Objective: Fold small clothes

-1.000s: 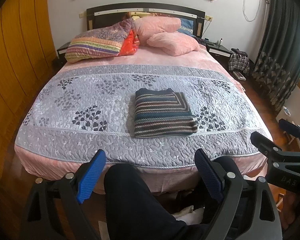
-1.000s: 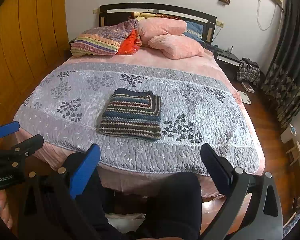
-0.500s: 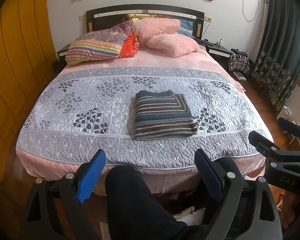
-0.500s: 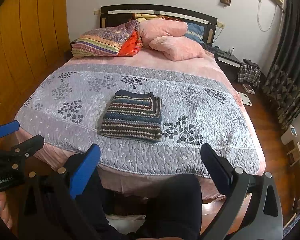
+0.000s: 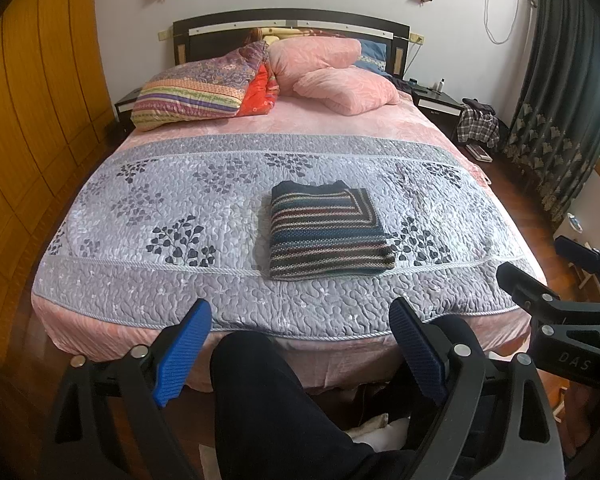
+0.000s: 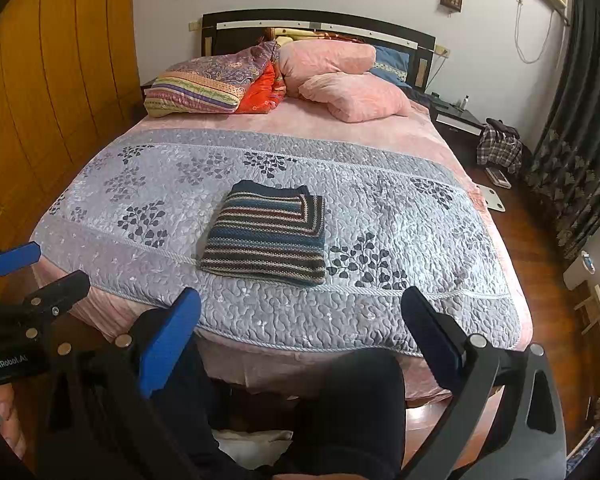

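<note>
1. While both tools hang low past the foot of the bed (image 5: 100,332), the left hand-held gripper (image 5: 300,344) has its blue-padded fingers spread wide with nothing between them; the right hand-held gripper (image 6: 300,332) is likewise wide open and holds nothing.
2. Folded into a neat rectangle, the striped sweater (image 5: 326,232) lies flat on the grey quilt (image 5: 160,208), around the middle of the bed's width and nearer the foot than the pillows; it is well apart from both tools.
3. Pink pillows (image 5: 340,80) and a patterned striped pillow (image 5: 196,88) are heaped against the dark headboard (image 5: 292,24).
4. Dark-trousered knees (image 5: 260,400) of the person fill the low foreground between the fingers; in the right wrist view a bare hand (image 6: 8,420) grips the left tool at the left edge.
5. Wooden wardrobe panels (image 5: 40,100) line the left side; dark patterned curtains (image 5: 560,100) hang at the right.
</note>
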The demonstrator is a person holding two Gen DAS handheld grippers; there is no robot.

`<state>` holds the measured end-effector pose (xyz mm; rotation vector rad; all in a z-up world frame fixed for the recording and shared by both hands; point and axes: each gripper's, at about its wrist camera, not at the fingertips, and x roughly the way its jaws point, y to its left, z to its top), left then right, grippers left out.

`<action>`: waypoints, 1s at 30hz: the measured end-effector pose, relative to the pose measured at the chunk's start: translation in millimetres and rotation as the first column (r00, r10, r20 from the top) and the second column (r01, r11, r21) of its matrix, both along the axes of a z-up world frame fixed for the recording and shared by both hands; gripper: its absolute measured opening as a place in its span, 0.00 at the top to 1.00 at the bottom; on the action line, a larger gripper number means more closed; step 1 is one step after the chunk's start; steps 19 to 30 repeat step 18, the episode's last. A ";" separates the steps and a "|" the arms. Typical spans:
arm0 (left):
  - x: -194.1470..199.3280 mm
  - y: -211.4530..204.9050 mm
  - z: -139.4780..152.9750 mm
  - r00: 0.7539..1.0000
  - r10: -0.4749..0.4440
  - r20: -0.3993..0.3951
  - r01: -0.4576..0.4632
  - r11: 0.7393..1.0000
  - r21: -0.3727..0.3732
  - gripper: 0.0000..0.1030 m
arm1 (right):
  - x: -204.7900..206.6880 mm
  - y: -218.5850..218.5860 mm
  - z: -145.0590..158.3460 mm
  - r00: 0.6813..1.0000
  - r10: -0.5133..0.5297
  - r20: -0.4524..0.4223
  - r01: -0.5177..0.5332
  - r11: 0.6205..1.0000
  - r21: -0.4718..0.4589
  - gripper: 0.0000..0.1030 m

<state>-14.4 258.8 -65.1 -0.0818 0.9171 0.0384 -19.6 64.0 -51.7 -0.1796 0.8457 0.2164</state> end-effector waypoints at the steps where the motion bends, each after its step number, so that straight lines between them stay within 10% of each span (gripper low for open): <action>1: -0.2 0.0 0.0 1.000 0.000 -0.001 0.000 1.000 0.000 0.12 | 0.0 0.2 -0.3 1.000 0.000 0.000 0.000 1.000 0.000 0.03; 30: -2.2 -1.6 0.7 1.000 -0.001 -0.005 0.001 1.000 -0.002 0.12 | 1.2 4.0 -5.4 1.000 0.001 -0.010 -0.001 1.000 0.002 0.03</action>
